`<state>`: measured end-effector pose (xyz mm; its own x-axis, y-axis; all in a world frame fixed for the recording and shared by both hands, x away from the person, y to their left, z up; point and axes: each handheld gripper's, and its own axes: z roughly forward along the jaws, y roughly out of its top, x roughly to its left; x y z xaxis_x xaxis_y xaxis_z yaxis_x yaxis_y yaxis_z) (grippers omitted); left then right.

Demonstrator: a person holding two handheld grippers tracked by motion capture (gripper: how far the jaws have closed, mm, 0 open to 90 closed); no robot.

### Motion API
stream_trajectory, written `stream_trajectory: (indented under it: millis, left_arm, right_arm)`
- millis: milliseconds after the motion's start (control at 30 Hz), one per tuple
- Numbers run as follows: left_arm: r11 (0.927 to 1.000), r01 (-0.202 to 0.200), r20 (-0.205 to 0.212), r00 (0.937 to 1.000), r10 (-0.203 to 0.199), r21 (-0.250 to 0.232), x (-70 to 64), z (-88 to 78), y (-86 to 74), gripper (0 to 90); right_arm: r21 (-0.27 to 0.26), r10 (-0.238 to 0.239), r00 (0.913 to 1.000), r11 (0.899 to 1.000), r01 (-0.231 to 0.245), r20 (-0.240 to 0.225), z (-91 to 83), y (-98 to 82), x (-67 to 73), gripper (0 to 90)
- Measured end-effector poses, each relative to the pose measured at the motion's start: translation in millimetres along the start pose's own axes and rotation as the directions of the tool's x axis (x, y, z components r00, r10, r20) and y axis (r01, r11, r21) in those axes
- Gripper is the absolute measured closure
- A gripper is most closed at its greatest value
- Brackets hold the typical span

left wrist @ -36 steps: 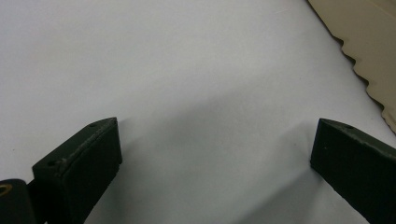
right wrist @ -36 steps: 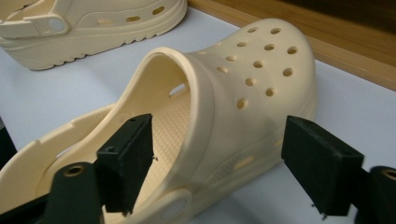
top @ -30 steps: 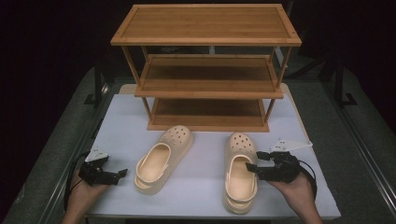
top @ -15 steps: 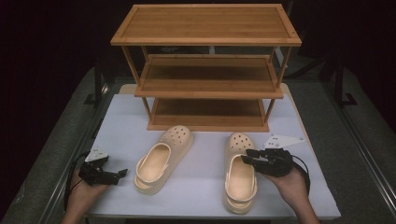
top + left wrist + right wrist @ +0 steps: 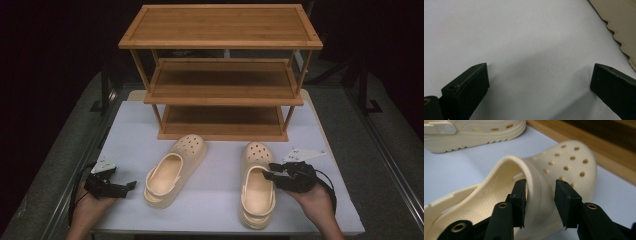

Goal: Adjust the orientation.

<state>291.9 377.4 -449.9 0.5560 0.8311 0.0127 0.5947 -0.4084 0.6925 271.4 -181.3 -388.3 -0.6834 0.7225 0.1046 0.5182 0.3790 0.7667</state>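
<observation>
Two cream clogs lie on the white table (image 5: 215,210), toes toward the rack. My right gripper (image 5: 270,175) straddles the right side wall of the right clog (image 5: 257,205). In the right gripper view one jaw is inside the right clog (image 5: 569,162) and one outside; the right gripper (image 5: 540,192) has just been opening and I see no firm squeeze on the wall. The left clog (image 5: 175,170) lies apart from it, and its side (image 5: 474,132) shows in the right gripper view. My left gripper (image 5: 131,185) rests open, low over the table, left of that clog; nothing is between the left gripper (image 5: 539,75) jaws, and the clog's sole edge (image 5: 621,22) is beside them.
A three-shelf wooden rack (image 5: 220,25) stands at the back of the table, its bottom shelf (image 5: 222,120) just behind the clogs' toes. Dark floor and metal frames surround the table.
The right gripper shifted slightly left onto the right clog's side wall, and its jaws narrowed around it. The left hand and both clogs have stayed put.
</observation>
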Motion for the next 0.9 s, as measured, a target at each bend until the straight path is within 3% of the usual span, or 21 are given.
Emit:
stream_trajectory:
  millis: [100,200,567,767,900]
  left_arm:
    - [1.0,0.0,0.0,1.0,0.0,0.0,0.0,0.0,0.0,1.3]
    - [1.0,0.002,0.0,1.0,-0.002,-0.001,-0.1,0.0,0.0,1.3]
    - [1.0,0.004,0.0,1.0,-0.004,-0.002,-0.1,0.1,0.0,1.3]
    - [1.0,0.002,0.0,1.0,-0.002,-0.002,-0.1,0.1,0.0,1.3]
    - [1.0,0.0,0.0,1.0,0.0,0.0,0.0,0.0,0.0,1.3]
  right_arm:
    - [-0.002,-0.002,1.0,1.0,0.002,-0.004,-1.7,0.5,-0.5,66.3]
    - [0.007,-0.022,0.9995,1.0,0.022,0.023,-4.6,3.6,-2.0,70.0]
    - [0.031,-0.036,0.9982,0.999,0.034,0.047,-13.4,3.9,-20.9,69.0]
    - [0.019,-0.009,0.9979,1.0,0.008,0.064,-22.4,-7.3,-28.5,67.3]
    - [0.021,0.016,0.9989,1.0,-0.017,0.044,-22.3,-14.0,-28.6,65.0]
